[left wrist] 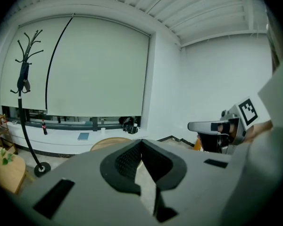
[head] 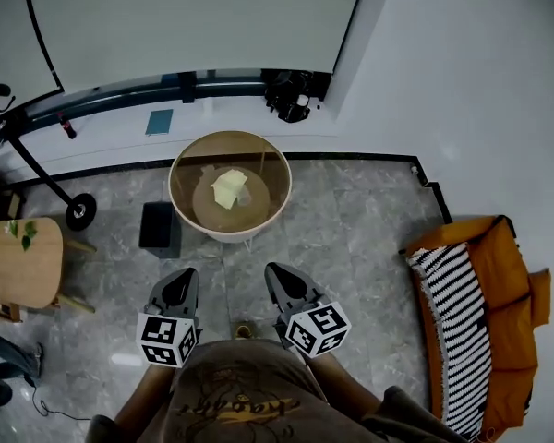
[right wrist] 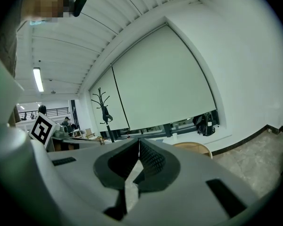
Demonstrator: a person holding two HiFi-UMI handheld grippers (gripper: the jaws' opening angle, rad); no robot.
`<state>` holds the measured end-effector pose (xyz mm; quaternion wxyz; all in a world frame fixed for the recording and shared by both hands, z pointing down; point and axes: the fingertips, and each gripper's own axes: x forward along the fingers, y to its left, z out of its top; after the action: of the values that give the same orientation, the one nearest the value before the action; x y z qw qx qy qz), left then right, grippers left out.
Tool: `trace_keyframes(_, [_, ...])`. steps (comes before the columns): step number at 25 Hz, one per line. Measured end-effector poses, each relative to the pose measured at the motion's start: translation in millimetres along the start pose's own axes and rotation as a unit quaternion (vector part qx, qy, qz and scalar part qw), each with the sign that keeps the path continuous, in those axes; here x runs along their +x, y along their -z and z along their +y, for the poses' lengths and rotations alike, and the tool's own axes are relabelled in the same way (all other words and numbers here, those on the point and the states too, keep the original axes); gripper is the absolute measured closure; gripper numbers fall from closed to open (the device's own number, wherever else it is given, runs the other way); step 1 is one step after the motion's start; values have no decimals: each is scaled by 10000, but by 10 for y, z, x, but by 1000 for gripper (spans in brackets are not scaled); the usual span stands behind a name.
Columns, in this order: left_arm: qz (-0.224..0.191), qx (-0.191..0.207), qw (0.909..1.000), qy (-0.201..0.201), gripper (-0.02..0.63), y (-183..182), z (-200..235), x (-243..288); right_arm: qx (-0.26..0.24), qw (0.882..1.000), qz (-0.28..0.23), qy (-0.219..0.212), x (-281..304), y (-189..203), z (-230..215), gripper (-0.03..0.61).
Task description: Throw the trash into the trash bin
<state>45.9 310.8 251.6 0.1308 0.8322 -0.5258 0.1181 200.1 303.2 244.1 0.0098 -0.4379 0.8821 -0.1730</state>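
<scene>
A round trash bin (head: 180, 168) with a pale wooden rim stands on the grey tiled floor ahead of me. A crumpled yellowish paper (head: 227, 188) lies in its bottom. My left gripper (head: 185, 276) and my right gripper (head: 279, 273) are held side by side just short of the bin, both pointing at it. Both are shut with nothing between the pads. In the left gripper view the closed jaws (left wrist: 141, 143) hide most of the bin (left wrist: 108, 142). In the right gripper view the jaws (right wrist: 139, 143) meet, and the bin (right wrist: 194, 148) shows to their right.
A black box (head: 159, 227) sits on the floor left of the bin. A coat stand's base (head: 80, 210) and a small wooden table (head: 18, 261) are further left. An orange seat with a striped cushion (head: 466, 326) stands at the right. A window ledge (head: 120, 123) runs behind.
</scene>
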Motion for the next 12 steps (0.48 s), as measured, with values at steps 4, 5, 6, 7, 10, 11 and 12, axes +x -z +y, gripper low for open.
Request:
trace_keyframes(4, [39,-72,9999,-100,597,2,111,98,45,9999,92,-65,146,34,-71,560])
trace_keyframes(5, [44,-88,9999,-121,597,7,143,124,45,9999,119,-82,182,47,-79,559])
trace_keyframes(6, [43,-106,9998,-140,597,14,173,149,42,9998,145,-99,214,60,-84,560])
trace_keyframes(7, [43,-124,9998,-153,597,19,199,176,41,9998,169,-112,243,73,-89,559])
trace_keyframes(10, [65,-144,9998,-152,597,30,261,296,62,9997,233,-96,317,107,-140,558])
trace_keyframes(11, [67,-133,9998,-136,597,24,284,350,71,9996,249,-75,351,116,-170,558])
trace_keyframes(12, [62,-120,9998,-115,597,11,313,408,75,9996,260,-52,395,123,-201,560])
